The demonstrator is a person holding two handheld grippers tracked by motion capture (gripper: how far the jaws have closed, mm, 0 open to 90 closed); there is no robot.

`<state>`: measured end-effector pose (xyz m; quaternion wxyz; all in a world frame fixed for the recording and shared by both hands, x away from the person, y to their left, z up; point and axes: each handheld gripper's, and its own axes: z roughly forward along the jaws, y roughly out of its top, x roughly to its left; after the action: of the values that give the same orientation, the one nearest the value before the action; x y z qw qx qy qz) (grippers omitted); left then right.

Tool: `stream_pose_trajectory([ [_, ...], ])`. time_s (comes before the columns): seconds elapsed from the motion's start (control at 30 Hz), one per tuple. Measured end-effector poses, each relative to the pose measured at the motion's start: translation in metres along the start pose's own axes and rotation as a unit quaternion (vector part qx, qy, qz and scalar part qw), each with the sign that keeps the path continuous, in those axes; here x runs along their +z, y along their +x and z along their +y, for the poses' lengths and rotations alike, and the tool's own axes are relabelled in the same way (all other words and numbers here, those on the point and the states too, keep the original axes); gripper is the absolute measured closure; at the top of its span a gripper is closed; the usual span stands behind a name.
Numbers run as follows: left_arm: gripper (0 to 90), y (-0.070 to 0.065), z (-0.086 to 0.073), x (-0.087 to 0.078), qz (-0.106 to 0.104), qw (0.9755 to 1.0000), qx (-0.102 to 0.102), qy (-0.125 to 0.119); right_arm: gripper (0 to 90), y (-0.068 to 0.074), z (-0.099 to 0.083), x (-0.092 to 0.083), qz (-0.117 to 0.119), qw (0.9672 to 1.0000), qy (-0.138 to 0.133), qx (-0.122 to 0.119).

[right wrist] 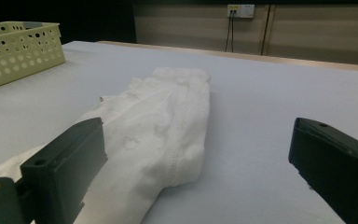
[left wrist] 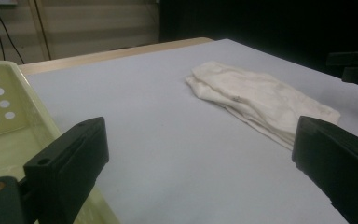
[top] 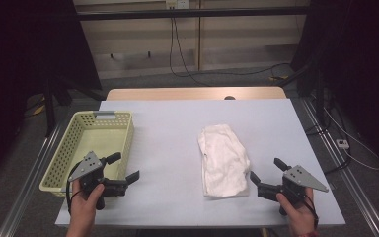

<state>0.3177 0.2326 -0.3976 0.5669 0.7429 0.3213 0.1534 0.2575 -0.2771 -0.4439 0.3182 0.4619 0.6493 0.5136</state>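
A folded white cloth lies on the pale grey table, right of the middle. My left gripper hovers at the front left, beside the basket's near corner. It is open and holds nothing. My right gripper is at the front right, open, with its jaws pointing at the cloth's near right corner and a small gap between. In the left gripper view the cloth lies ahead to the right of the open gripper. In the right gripper view the cloth stretches away in front of the open gripper.
A pale yellow perforated basket stands at the table's left edge; its inside looks bare. Its wall appears in the left gripper view and far left in the right gripper view. Bare table lies between basket and cloth. Cables run on the floor behind.
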Motion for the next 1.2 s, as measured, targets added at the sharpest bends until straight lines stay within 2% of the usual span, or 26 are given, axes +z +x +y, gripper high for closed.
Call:
stream_pose_trajectory([
  [0.27, 3.9, -0.009, 0.009, 0.009, -0.015, 0.9999, 0.003, 0.003, 3.9, 0.000, 0.001, -0.002, -0.004, 1.0000, 0.000, 0.002],
  [0.47, 3.8, -0.020, 0.021, 0.026, -0.032, 0.9995, 0.002, 0.004, 4.1, 0.001, 0.001, -0.002, -0.003, 1.0000, 0.000, -0.001],
  [0.63, 3.8, -0.031, 0.033, 0.047, -0.050, 0.9987, 0.004, 0.002, 4.0, 0.001, 0.000, -0.003, -0.003, 1.0000, -0.001, -0.001],
  [0.7, 3.7, -0.037, 0.038, 0.063, -0.059, 0.9982, 0.010, 0.007, 3.9, -0.002, 0.001, -0.005, -0.006, 1.0000, -0.002, 0.002],
  [0.77, 3.6, -0.038, 0.039, 0.068, -0.060, 0.9982, 0.008, 0.009, 3.9, -0.002, 0.001, -0.005, -0.009, 1.0000, -0.003, 0.002],
  [0.8, 3.7, -0.041, 0.042, 0.078, -0.064, 0.9978, 0.009, 0.017, 3.9, -0.003, 0.001, -0.005, -0.011, 0.9999, -0.004, 0.002],
  [0.83, 3.7, -0.041, 0.042, 0.078, -0.064, 0.9978, 0.009, 0.017, 4.0, -0.004, 0.001, -0.005, -0.011, 0.9999, -0.004, 0.003],
  [0.93, 3.7, -0.044, 0.044, 0.091, -0.064, 0.9976, 0.012, 0.026, 4.0, -0.003, 0.001, -0.005, -0.009, 0.9999, -0.004, 0.002],
  [0.97, 3.7, -0.044, 0.045, 0.100, -0.064, 0.9974, 0.008, 0.030, 4.0, -0.003, 0.001, -0.004, -0.008, 1.0000, -0.004, 0.002],
  [1.0, 3.7, -0.044, 0.045, 0.100, -0.064, 0.9974, 0.008, 0.030, 4.0, -0.003, 0.001, -0.004, -0.008, 1.0000, -0.003, 0.003],
  [1.2, 3.7, -0.042, 0.047, 0.127, -0.063, 0.9966, -0.004, 0.052, 4.1, -0.004, 0.001, -0.004, -0.008, 1.0000, -0.002, 0.003],
])
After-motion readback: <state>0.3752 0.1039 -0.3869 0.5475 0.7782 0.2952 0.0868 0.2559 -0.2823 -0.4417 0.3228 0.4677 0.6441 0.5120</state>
